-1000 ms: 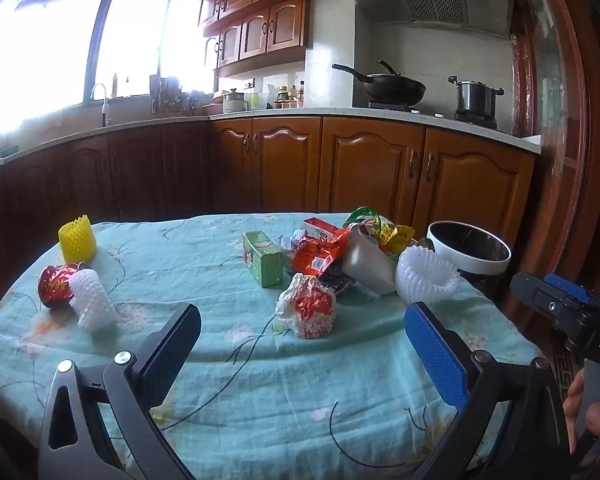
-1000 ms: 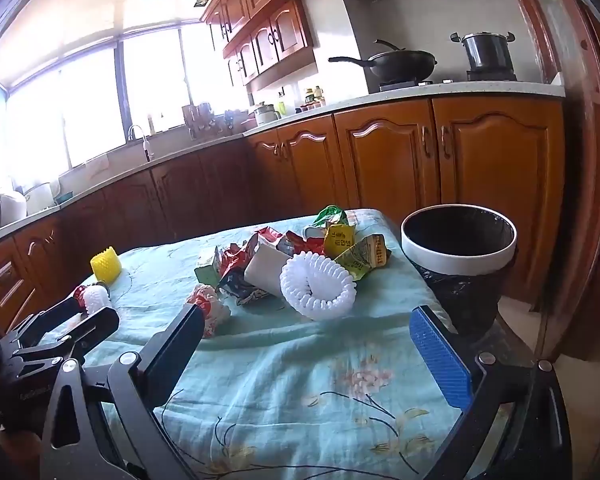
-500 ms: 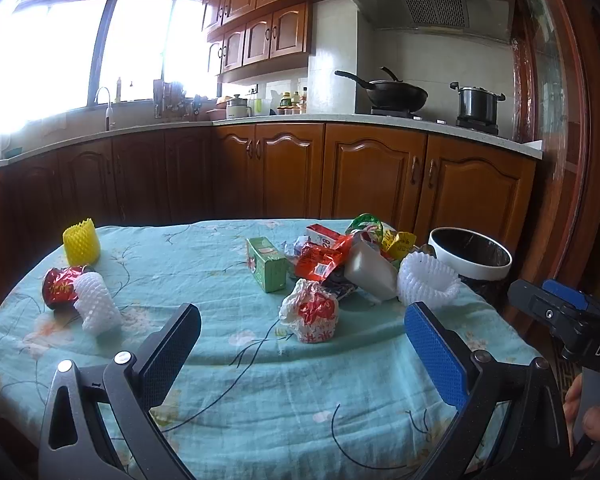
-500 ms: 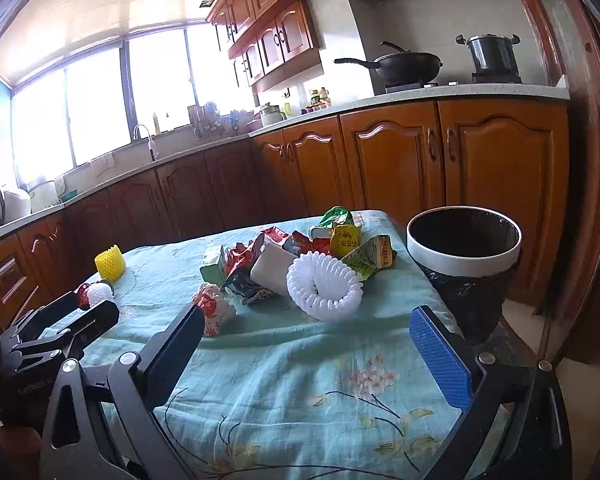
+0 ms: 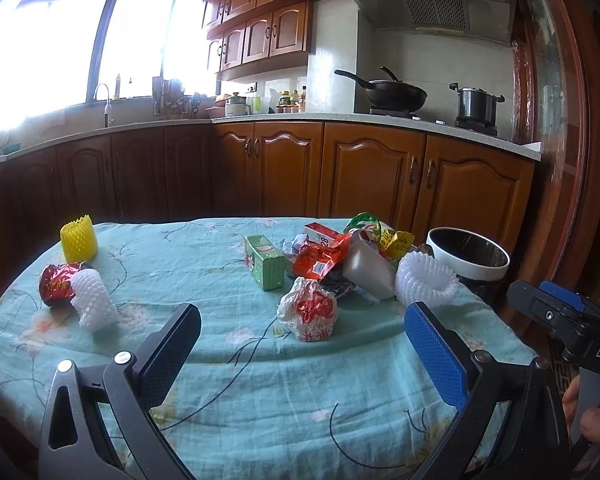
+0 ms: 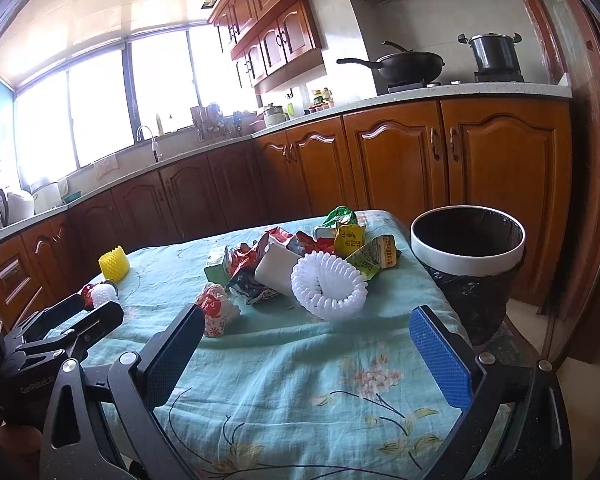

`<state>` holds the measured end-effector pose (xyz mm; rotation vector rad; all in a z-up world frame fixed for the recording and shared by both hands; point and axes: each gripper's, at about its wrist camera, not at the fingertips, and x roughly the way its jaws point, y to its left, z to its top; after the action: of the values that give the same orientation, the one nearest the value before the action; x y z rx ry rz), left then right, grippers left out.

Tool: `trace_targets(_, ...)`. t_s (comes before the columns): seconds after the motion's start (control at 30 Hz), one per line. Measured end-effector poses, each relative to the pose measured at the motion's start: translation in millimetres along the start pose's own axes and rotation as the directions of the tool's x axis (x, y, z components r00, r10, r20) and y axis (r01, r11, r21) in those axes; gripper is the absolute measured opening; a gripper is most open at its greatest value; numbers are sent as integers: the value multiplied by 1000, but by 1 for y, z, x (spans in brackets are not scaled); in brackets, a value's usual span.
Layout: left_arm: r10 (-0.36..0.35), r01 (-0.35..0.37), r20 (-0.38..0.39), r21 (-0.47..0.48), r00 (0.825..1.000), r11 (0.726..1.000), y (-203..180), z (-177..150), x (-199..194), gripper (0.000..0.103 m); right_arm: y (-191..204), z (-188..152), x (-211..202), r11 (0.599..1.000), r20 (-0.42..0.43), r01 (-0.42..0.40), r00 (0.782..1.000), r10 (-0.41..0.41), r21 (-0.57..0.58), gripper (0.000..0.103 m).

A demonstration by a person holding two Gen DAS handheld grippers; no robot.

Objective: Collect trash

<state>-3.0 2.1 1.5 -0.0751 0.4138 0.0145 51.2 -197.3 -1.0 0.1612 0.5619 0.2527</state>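
Trash lies on a table with a teal flowered cloth (image 5: 260,392). A crumpled red-and-white wrapper (image 5: 308,314) lies nearest, also in the right wrist view (image 6: 216,312). Behind it is a pile: a green carton (image 5: 265,262), red wrappers (image 5: 316,256), a white foam net (image 5: 426,282) (image 6: 328,284). At the left are a red can (image 5: 54,282), a small white net (image 5: 94,300) and a yellow net (image 5: 79,238). A white-rimmed bin with a black liner (image 6: 468,248) (image 5: 468,254) stands past the table's right edge. My left gripper (image 5: 300,344) and right gripper (image 6: 306,344) are open, empty, above the near table.
Wooden kitchen cabinets (image 5: 372,176) run behind the table, with a wok (image 5: 396,94) and a pot (image 5: 478,104) on the stove. A wooden door frame (image 5: 556,160) stands at the right. The right gripper's body (image 5: 568,324) shows at the left view's right edge.
Both views have tilted up slightly, so the table and trash sit a little lower in frame. Both grippers stay open. Nothing on the table has moved.
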Motion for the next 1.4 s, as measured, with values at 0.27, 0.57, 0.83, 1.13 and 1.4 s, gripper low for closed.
trace_targets(0.27, 1, -1, 1, 1, 1000, 1000, 0, -1, 0, 102, -1, 1, 0, 1000, -3, -6, 1000, 7, 5, 103)
trace_targets(0.57, 4, -4, -1, 0, 1000, 1000, -1, -1, 1, 102, -2, 1, -1, 1000, -1, -17, 1000, 17, 12, 103)
trace_targets(0.83, 3, -3, -12, 3, 1000, 1000, -1, -2, 5, 102, -3, 0, 3, 1000, -11, -25, 1000, 26, 18, 103)
trace_targets(1.13, -2, 2, -50, -5, 999, 1000, 4, -1, 21, 102, -8, 1, 12, 999, -26, -32, 999, 33, 28, 103)
trace_targets(1.4, -11, 6, -130, -34, 991, 999, 13, 10, 58, 102, -16, 6, 36, 999, -64, -33, 997, 35, 28, 103)
